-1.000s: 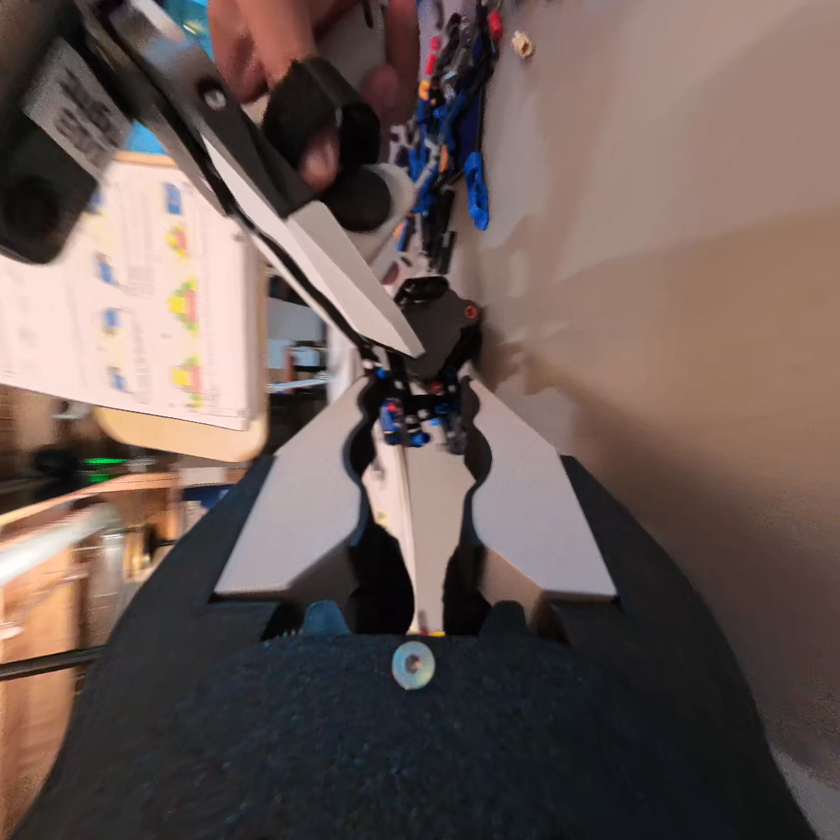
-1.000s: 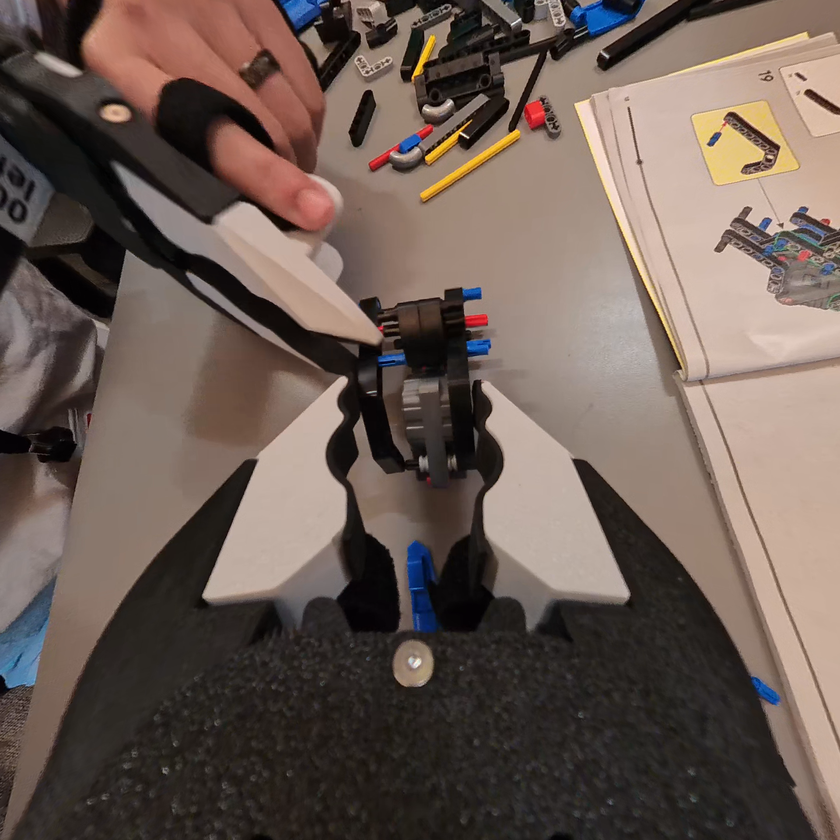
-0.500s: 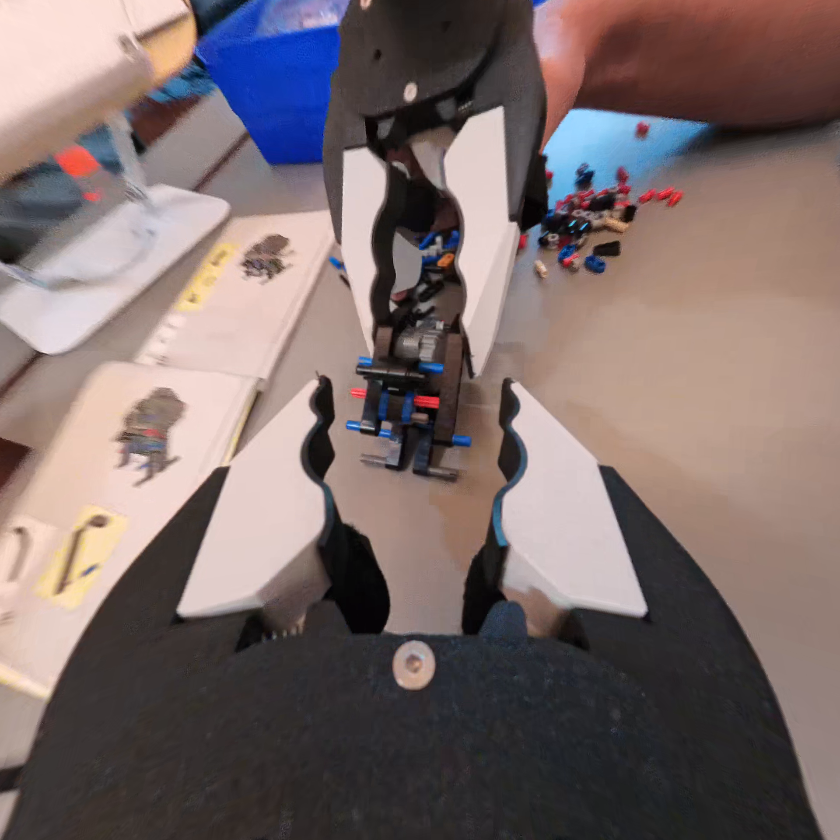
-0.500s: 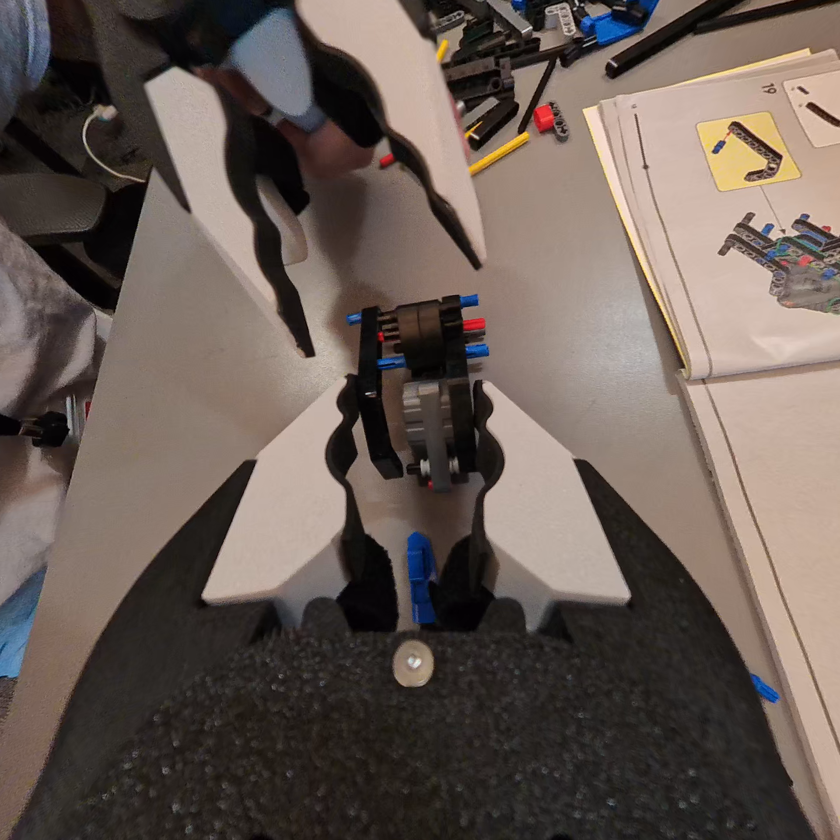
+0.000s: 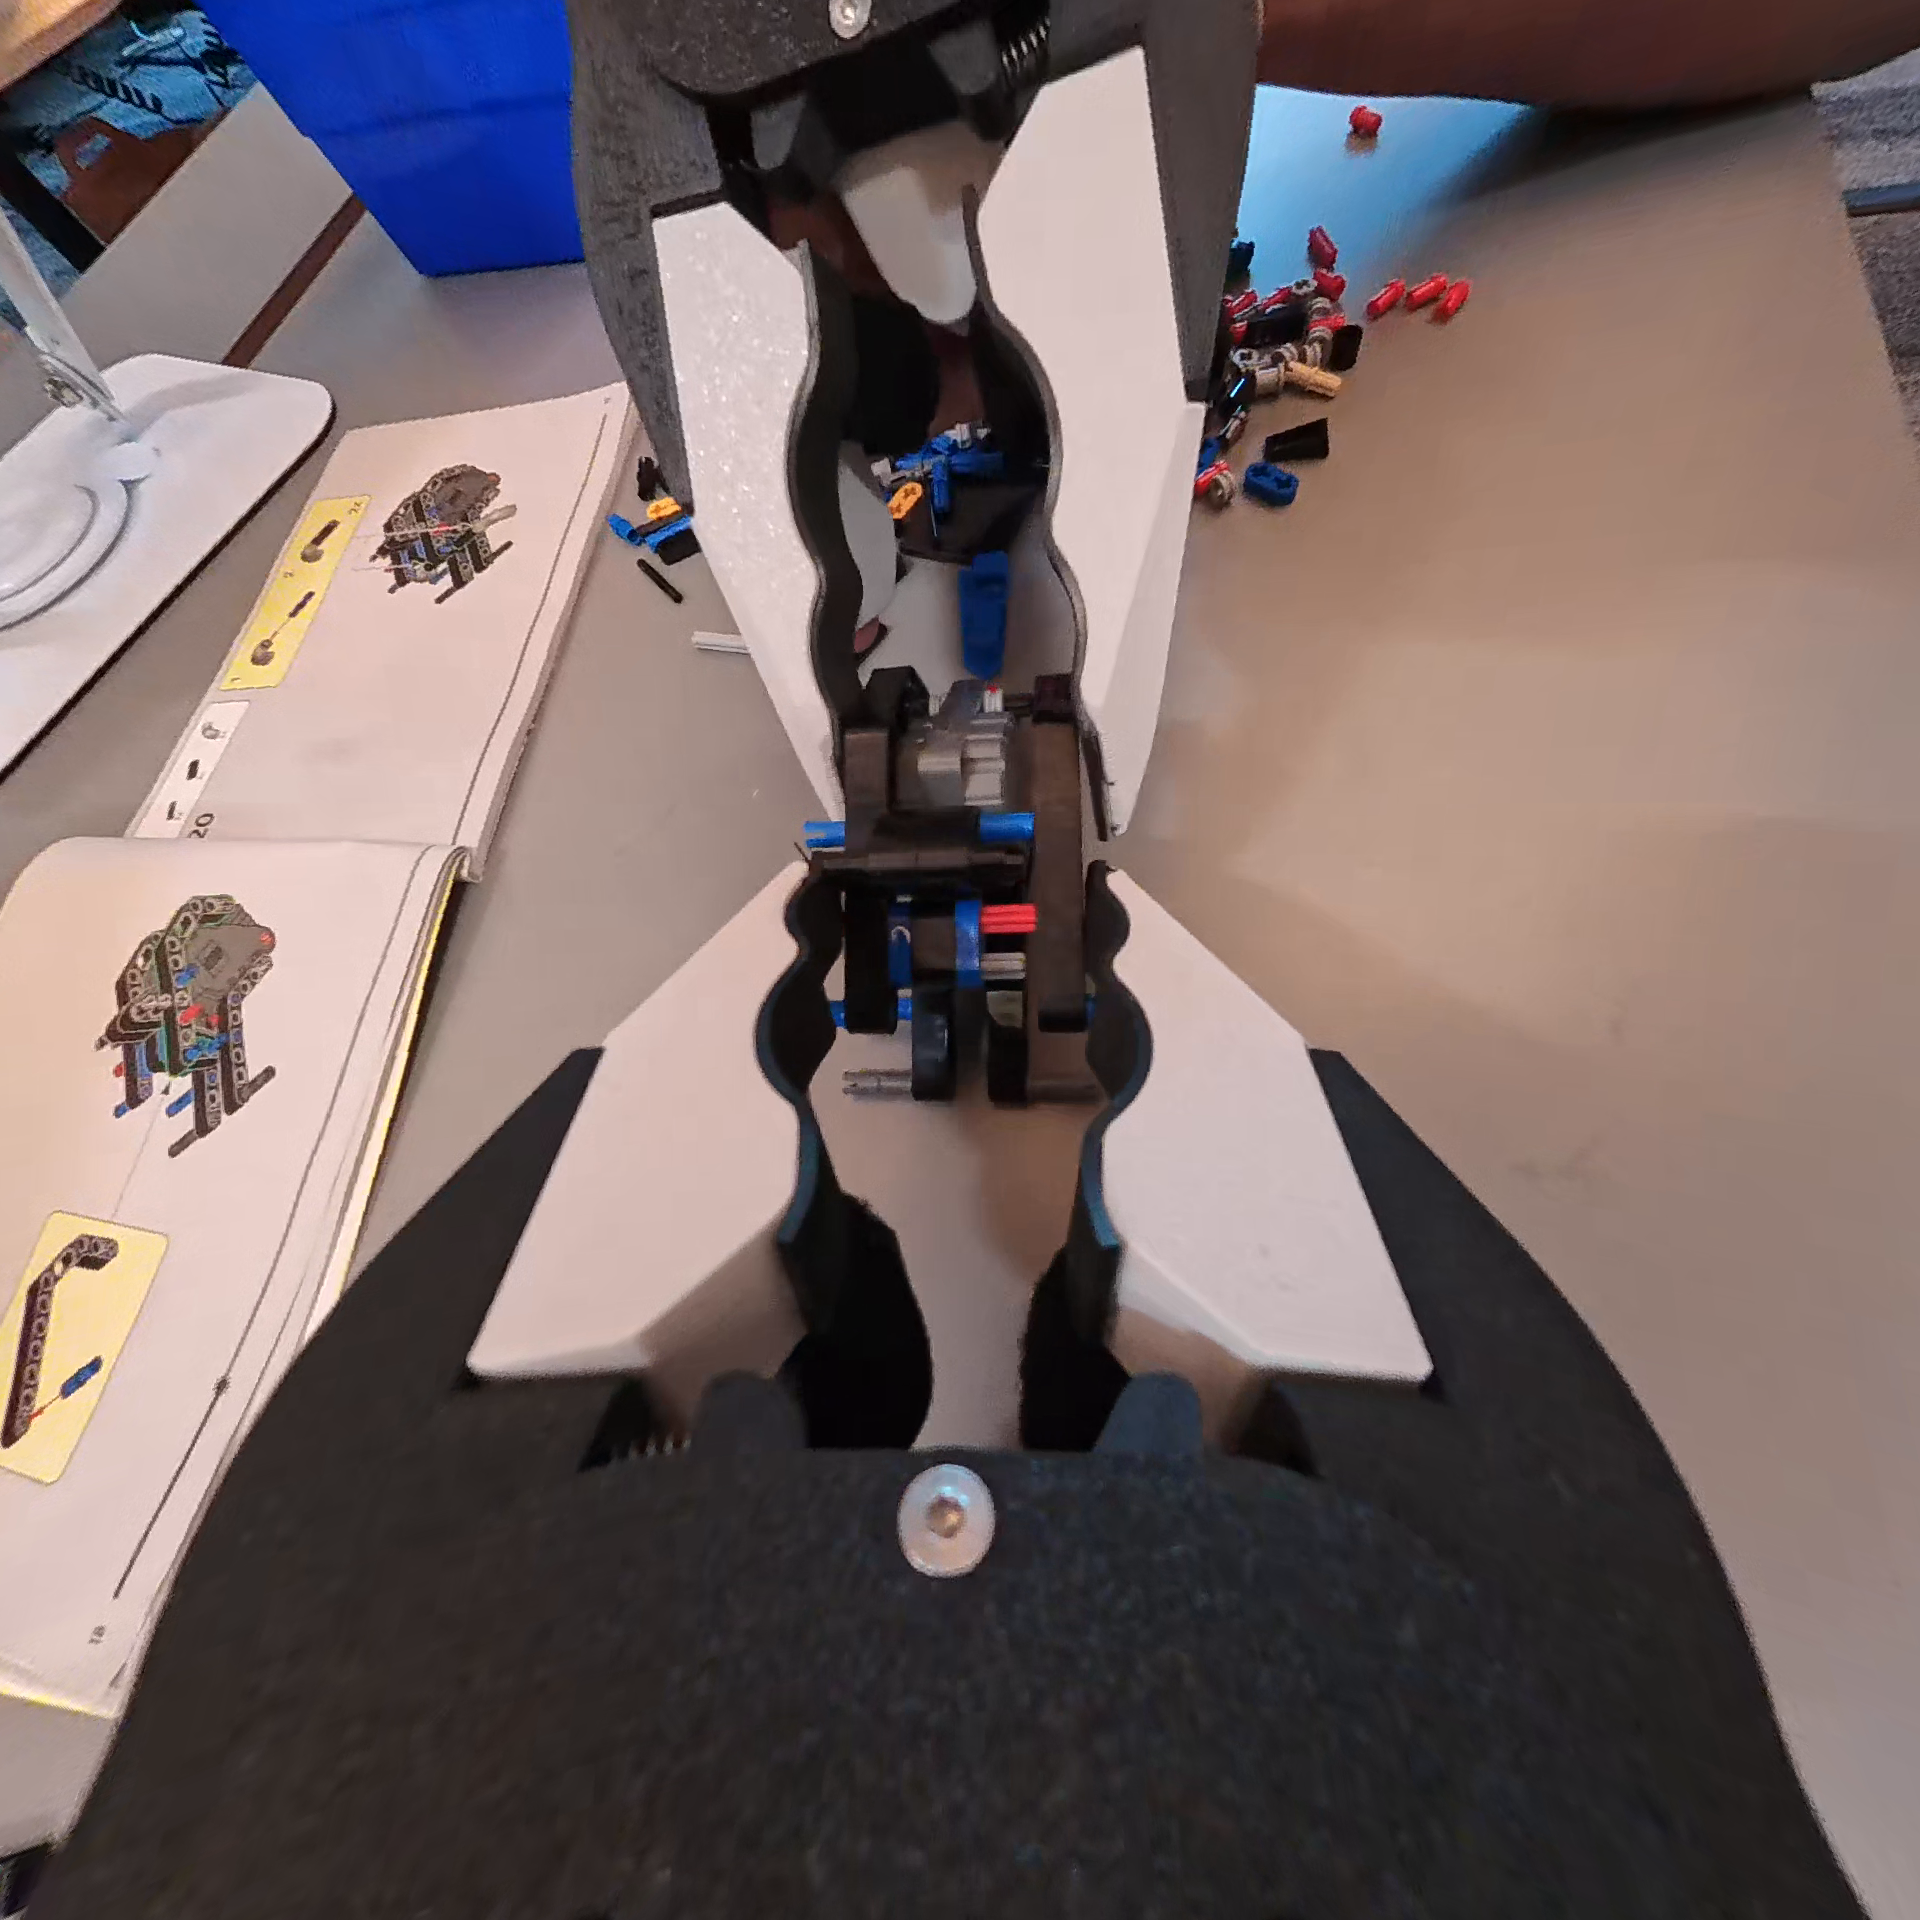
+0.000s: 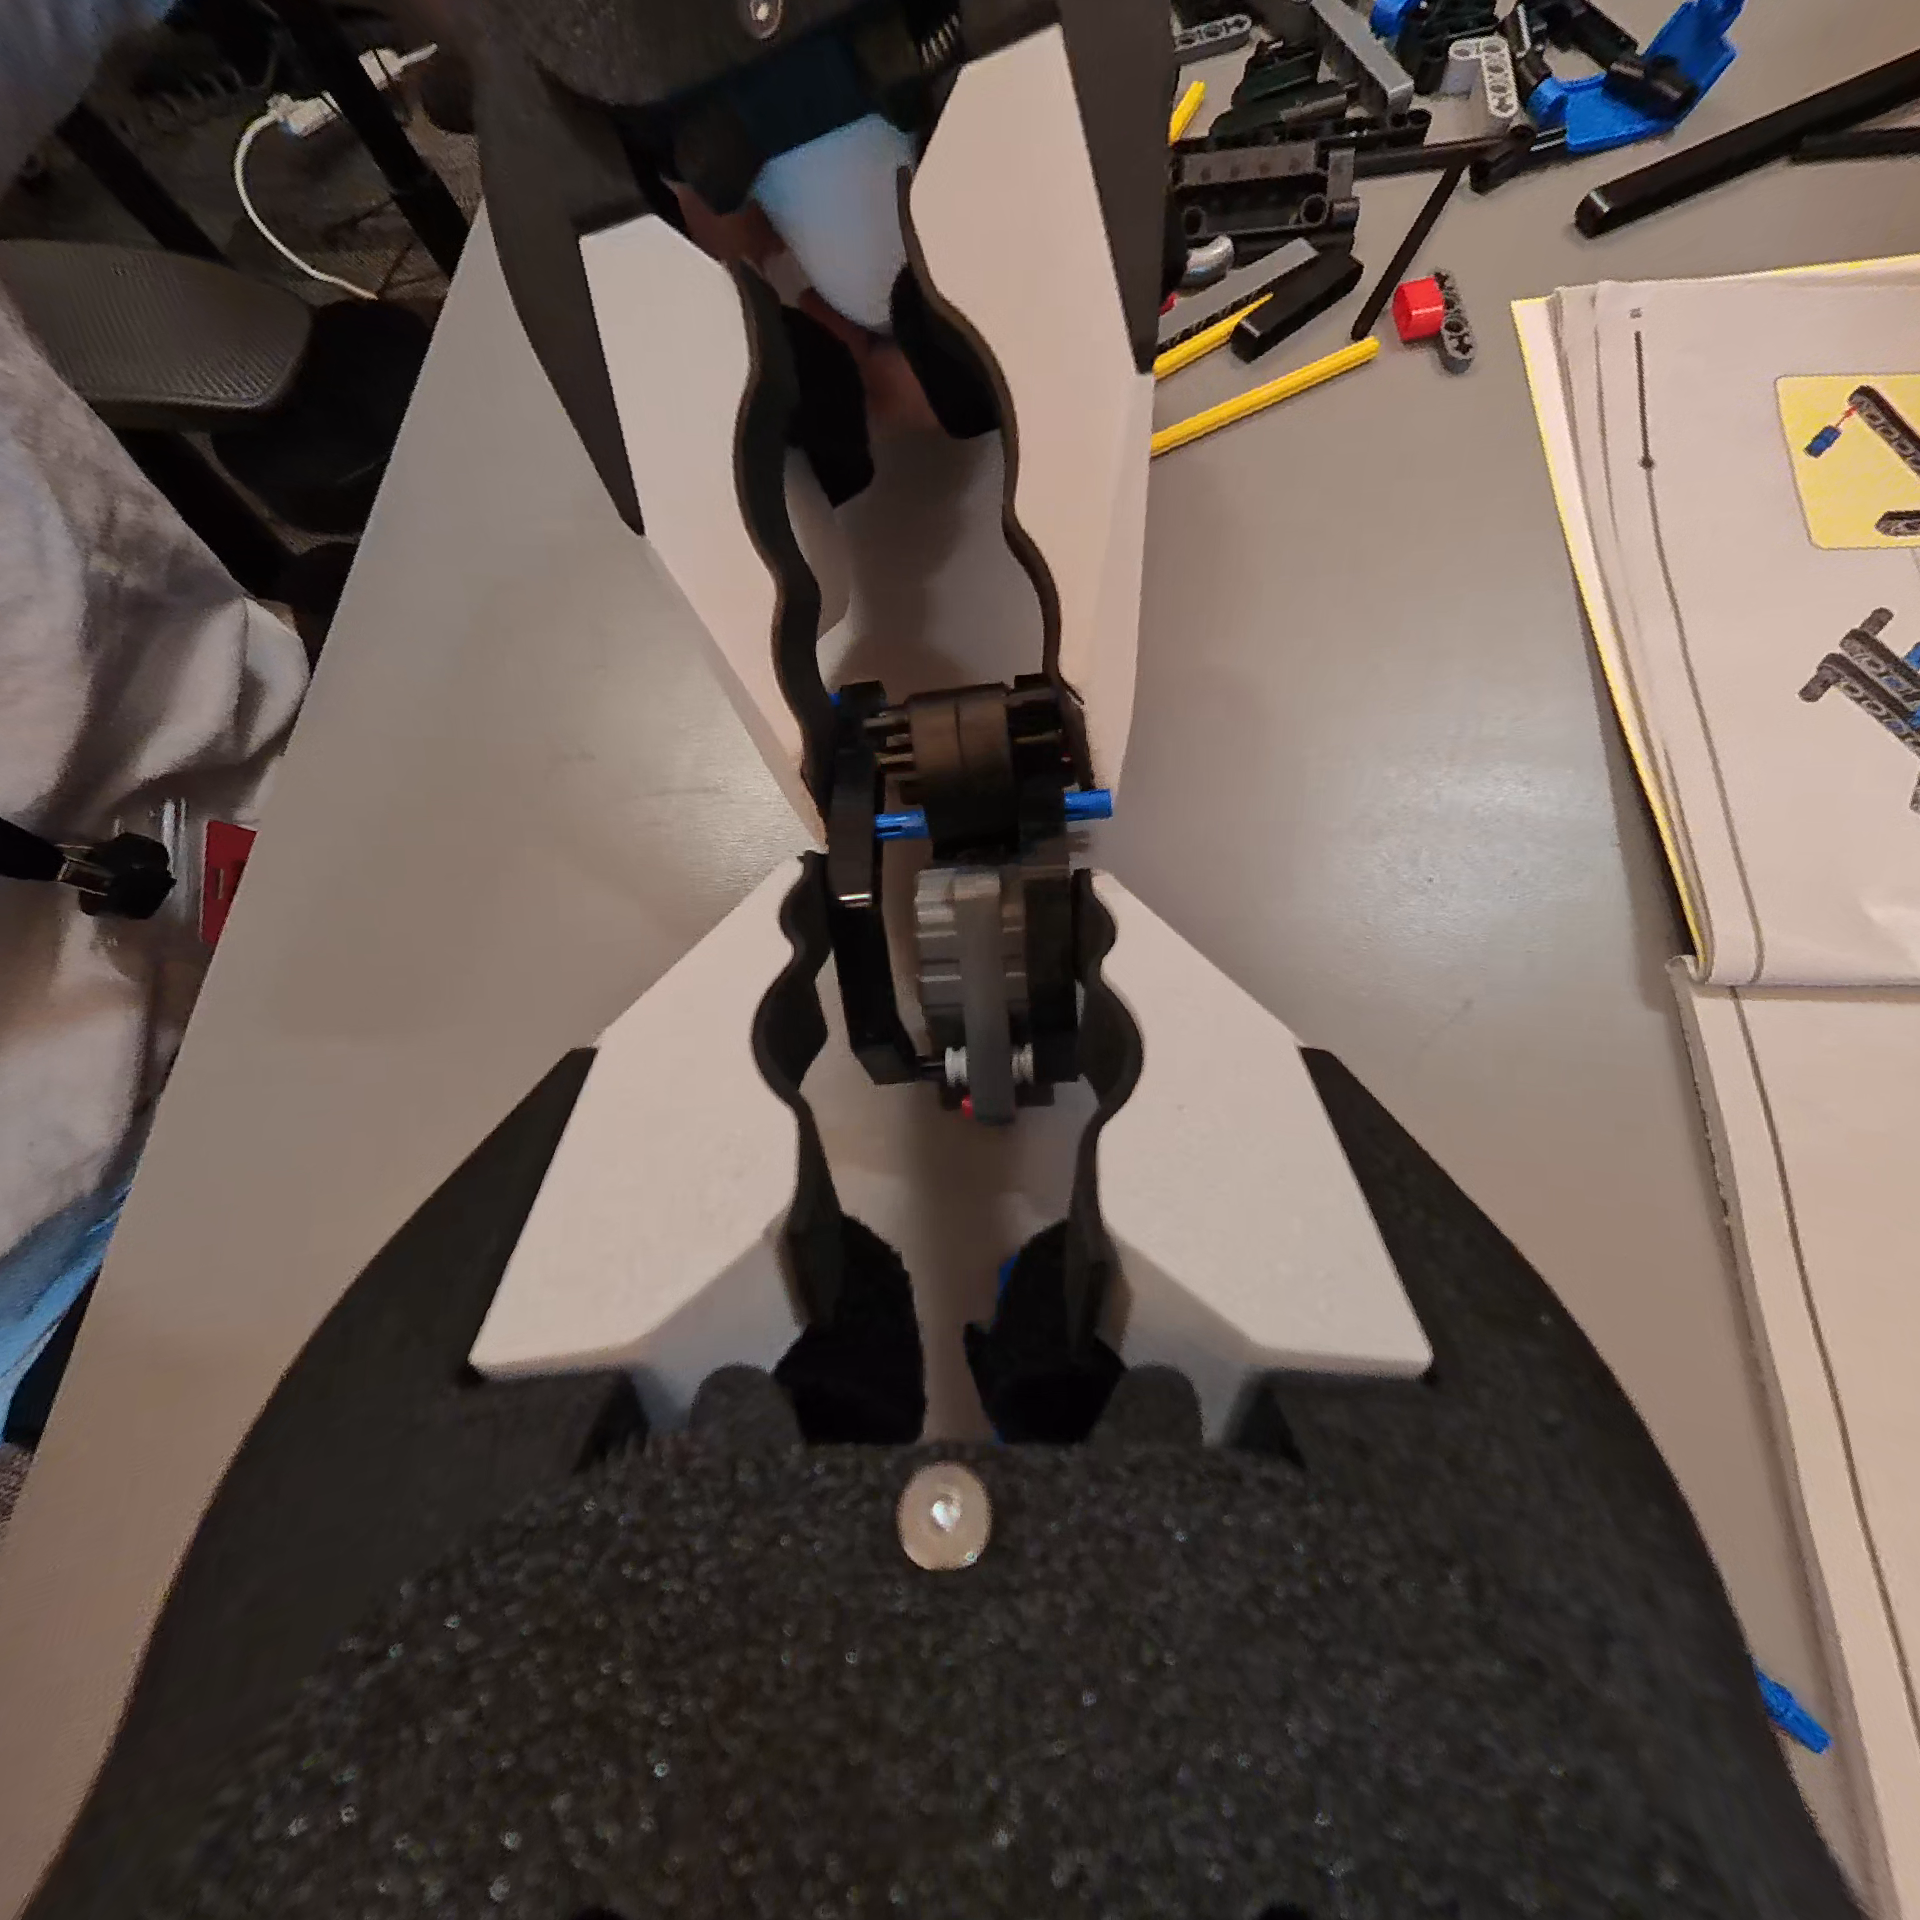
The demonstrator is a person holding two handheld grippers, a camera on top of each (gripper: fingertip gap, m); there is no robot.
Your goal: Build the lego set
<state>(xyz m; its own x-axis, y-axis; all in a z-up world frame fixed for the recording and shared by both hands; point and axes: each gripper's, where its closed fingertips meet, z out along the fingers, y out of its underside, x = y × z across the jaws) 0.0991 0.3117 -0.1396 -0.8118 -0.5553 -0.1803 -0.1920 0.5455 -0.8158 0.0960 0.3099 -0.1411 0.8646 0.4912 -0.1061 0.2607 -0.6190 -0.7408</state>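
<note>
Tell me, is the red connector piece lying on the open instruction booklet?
No. The red connector piece lies on the bare table, left of the instruction booklet.

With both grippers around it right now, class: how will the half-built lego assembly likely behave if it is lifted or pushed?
The lego assembly is probably rigid: black beams pinned around a grey block. It looks narrow and tall, so a sideways push may tip it. Protruding blue pins might catch on the right gripper or the left gripper, and the joints could separate.
</note>
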